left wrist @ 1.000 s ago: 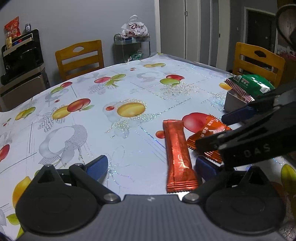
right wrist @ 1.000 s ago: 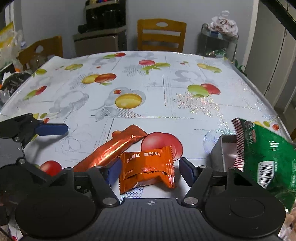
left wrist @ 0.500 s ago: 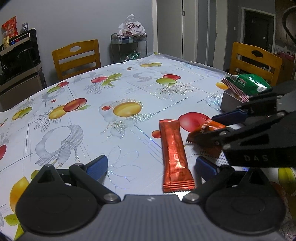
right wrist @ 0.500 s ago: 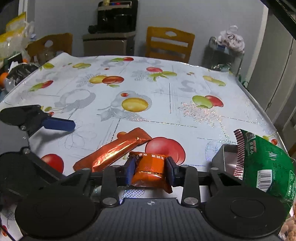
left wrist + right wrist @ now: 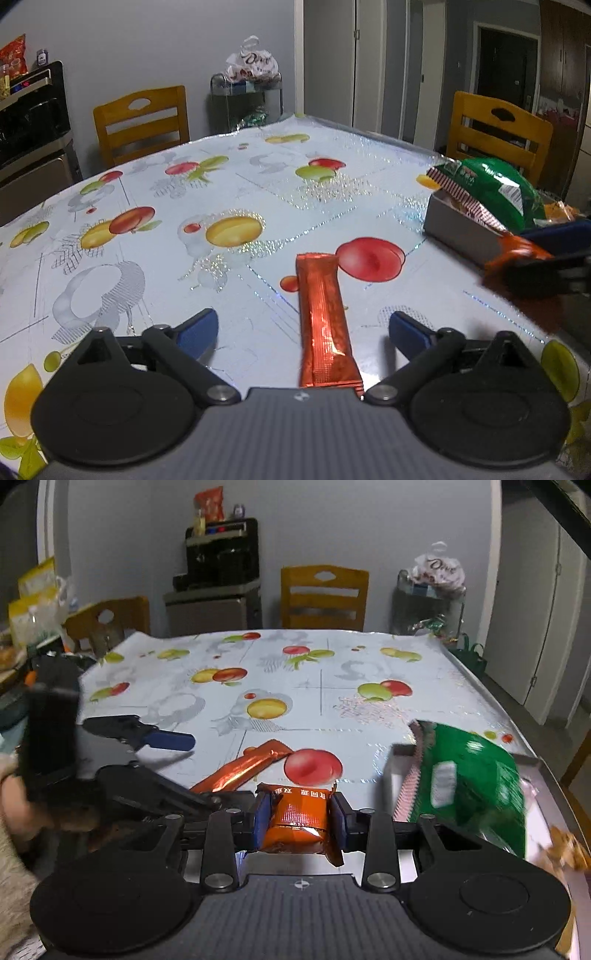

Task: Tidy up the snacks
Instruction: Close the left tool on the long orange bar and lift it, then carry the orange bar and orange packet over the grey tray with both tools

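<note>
A long orange stick packet (image 5: 323, 325) lies on the fruit-print tablecloth between the fingers of my left gripper (image 5: 301, 326). Its jaws are closing, but the pads stand clear of the stick on both sides. My right gripper (image 5: 300, 812) is shut on a small orange snack packet (image 5: 299, 818), held above the table. In the left wrist view that packet (image 5: 517, 249) hangs just in front of a grey box (image 5: 458, 229). A green snack bag (image 5: 495, 188) sticks out of the box. The right wrist view shows the same bag (image 5: 469, 775) to the right of the held packet.
The table's right edge (image 5: 517, 723) runs just past the box. Wooden chairs (image 5: 142, 118) (image 5: 498, 129) stand around the table. A wire trolley with a white bag (image 5: 251, 62) and a cabinet with a black appliance (image 5: 221, 557) are behind. Loose brown snacks (image 5: 569, 849) lie at the far right.
My right gripper shut on the small orange packet, lifted it off the cloth and carried it right towards the grey box. The left gripper's jaws narrowed a little around the stick.
</note>
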`<action>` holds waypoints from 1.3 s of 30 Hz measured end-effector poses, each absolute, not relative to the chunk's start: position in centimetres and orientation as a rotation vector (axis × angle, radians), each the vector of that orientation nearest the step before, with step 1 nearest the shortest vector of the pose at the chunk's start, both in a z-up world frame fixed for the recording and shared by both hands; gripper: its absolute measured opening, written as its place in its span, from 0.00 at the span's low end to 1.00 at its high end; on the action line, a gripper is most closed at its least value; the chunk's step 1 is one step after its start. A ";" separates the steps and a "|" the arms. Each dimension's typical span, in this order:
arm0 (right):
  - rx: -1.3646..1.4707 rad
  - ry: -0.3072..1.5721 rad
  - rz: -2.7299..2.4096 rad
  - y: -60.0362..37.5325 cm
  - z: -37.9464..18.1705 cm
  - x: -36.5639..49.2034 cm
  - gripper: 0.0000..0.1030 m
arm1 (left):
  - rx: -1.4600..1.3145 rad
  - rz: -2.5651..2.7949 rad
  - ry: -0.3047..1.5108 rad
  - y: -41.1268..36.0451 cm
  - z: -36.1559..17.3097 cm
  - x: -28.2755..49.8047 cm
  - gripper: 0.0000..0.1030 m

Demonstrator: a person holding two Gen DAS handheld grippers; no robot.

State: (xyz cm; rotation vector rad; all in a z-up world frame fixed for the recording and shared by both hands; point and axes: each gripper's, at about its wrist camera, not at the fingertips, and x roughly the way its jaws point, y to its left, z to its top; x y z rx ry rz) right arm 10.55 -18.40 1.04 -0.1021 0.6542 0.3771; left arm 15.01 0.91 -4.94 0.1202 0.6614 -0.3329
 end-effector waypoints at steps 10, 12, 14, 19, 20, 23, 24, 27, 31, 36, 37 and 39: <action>-0.059 0.662 0.375 -20.2 0.8 7.9 0.35 | 0.092 -0.408 0.652 1.2 -4.9 14.7 0.43; -0.060 0.660 0.376 -20.4 0.9 7.6 0.35 | 0.096 -0.430 0.647 1.0 -4.9 14.5 0.30; -0.065 0.658 0.377 -20.4 0.9 7.3 0.35 | 0.096 -0.438 0.645 1.0 -4.9 14.4 0.23; -0.072 0.654 0.380 -20.5 1.0 6.9 0.35 | 0.094 -0.440 0.642 1.1 -4.8 14.3 0.19; -0.071 0.654 0.378 -20.5 1.0 6.8 0.35 | 0.096 -0.440 0.641 1.1 -4.8 14.2 0.19; -0.075 0.649 0.375 -20.5 1.2 6.6 0.35 | 0.103 -0.439 0.636 1.1 -4.8 14.1 0.19; -0.077 0.647 0.375 -20.5 1.2 6.5 0.35 | 0.106 -0.437 0.630 1.0 -4.7 14.0 0.19; -0.085 0.635 0.369 -20.6 1.6 6.4 0.35 | 0.113 -0.440 0.614 1.0 -4.5 13.7 0.19; -0.085 0.618 0.355 -21.1 2.1 6.0 0.35 | 0.105 -0.452 0.580 0.9 -3.8 13.1 0.19; -0.083 0.612 0.337 -22.0 2.5 5.3 0.35 | 0.103 -0.455 0.555 0.8 -3.2 12.6 0.19; -0.083 0.611 0.335 -22.0 2.5 5.2 0.35 | 0.099 -0.452 0.550 0.9 -3.1 12.6 0.19; -0.082 0.607 0.327 -22.3 2.6 4.9 0.35 | 0.082 -0.459 0.533 1.0 -2.8 12.3 0.19</action>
